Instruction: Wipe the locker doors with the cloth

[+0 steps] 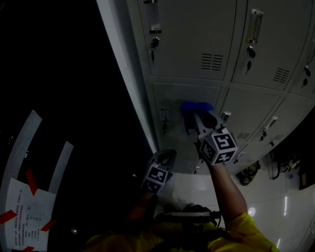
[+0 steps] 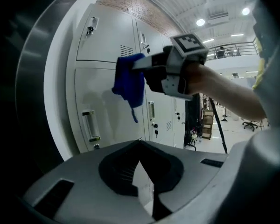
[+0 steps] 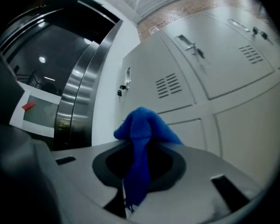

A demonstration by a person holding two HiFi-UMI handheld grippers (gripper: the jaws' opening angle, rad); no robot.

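Note:
A bank of pale grey lockers (image 1: 191, 30) fills the upper right of the head view. My right gripper (image 1: 199, 117) is shut on a blue cloth (image 1: 195, 108), which it holds against the top of the lower-left locker door (image 1: 170, 96). In the right gripper view the cloth (image 3: 142, 129) bunches over the jaws and hangs down between them. The left gripper view shows that cloth (image 2: 129, 80) against the door, above the handle (image 2: 90, 125). My left gripper (image 1: 163, 161) hangs lower and nearer to me, short of the lockers, shut with nothing in it (image 2: 140, 143).
A dark curved steel column (image 1: 68, 88) stands left of the lockers. A paper notice with red tape (image 1: 26, 214) hangs at the lower left. Door handles and keys (image 1: 154, 41) stick out from the lockers. A glossy floor (image 1: 289, 214) and some gear (image 1: 248, 175) lie at the right.

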